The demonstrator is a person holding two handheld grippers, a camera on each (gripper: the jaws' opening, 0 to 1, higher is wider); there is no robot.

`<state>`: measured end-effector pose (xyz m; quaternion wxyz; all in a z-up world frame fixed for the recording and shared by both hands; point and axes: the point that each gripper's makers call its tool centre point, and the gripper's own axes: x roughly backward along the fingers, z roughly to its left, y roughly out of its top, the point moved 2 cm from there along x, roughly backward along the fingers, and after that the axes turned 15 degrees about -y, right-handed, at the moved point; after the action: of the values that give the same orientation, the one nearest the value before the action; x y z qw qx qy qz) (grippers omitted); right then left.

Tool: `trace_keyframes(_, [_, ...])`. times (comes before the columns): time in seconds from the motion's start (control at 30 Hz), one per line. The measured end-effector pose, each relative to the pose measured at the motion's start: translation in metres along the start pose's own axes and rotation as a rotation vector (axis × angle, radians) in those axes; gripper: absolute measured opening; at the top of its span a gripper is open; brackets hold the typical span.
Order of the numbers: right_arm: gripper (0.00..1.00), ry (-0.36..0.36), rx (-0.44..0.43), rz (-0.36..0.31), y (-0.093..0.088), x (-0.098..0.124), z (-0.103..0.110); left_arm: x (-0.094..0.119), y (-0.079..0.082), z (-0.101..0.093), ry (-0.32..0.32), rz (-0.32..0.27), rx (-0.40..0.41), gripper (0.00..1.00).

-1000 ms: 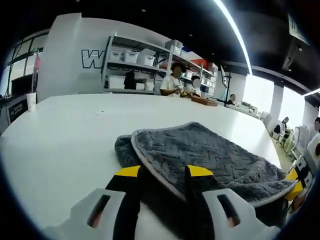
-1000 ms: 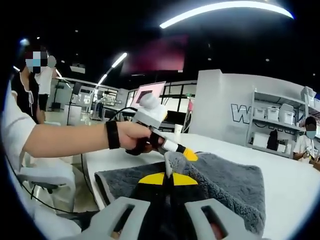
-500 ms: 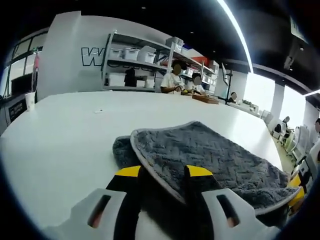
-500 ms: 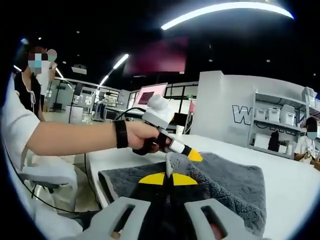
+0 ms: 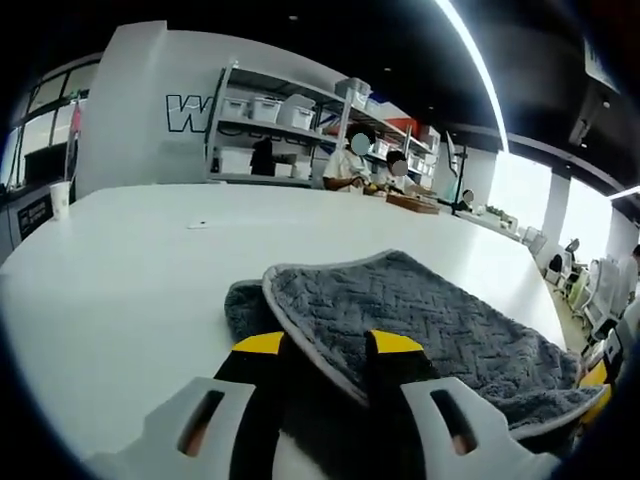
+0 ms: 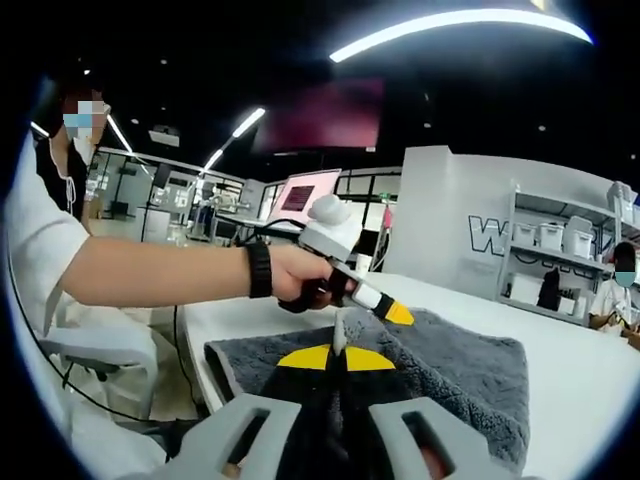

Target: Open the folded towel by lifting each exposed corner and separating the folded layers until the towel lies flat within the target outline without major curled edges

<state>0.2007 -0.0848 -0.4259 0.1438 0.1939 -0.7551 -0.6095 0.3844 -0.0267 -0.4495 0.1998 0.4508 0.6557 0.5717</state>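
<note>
Barely anything has shifted: both tools, left tool (image 5: 318, 345) and right tool (image 6: 335, 357), stay clamped on the folded grey towel (image 5: 430, 325) over the white worktop (image 5: 130, 270), unfolding just beginning.

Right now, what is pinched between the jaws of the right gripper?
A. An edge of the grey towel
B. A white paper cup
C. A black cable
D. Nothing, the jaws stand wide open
A: in the right gripper view, the right gripper has its yellow-tipped jaws closed together on a raised pale-bordered edge of the grey towel, which lies on the white table.
</note>
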Motion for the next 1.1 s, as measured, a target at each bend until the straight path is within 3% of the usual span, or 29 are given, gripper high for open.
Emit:
trace_keyframes(0.3, [0.00, 0.002, 0.003, 0.000, -0.001, 0.000, 0.001, -0.006, 0.005, 0.015, 0.022, -0.013, 0.021, 0.28])
trace_keyframes(0.43, [0.00, -0.007, -0.002, -0.007, 0.001, 0.001, -0.001, -0.008, 0.009, 0.017, 0.024, -0.026, -0.004, 0.28])
trace_keyframes(1.1, [0.00, -0.009, -0.008, -0.016, 0.003, 0.005, -0.004, -0.021, 0.016, 0.042, 0.033, -0.074, 0.053, 0.23])
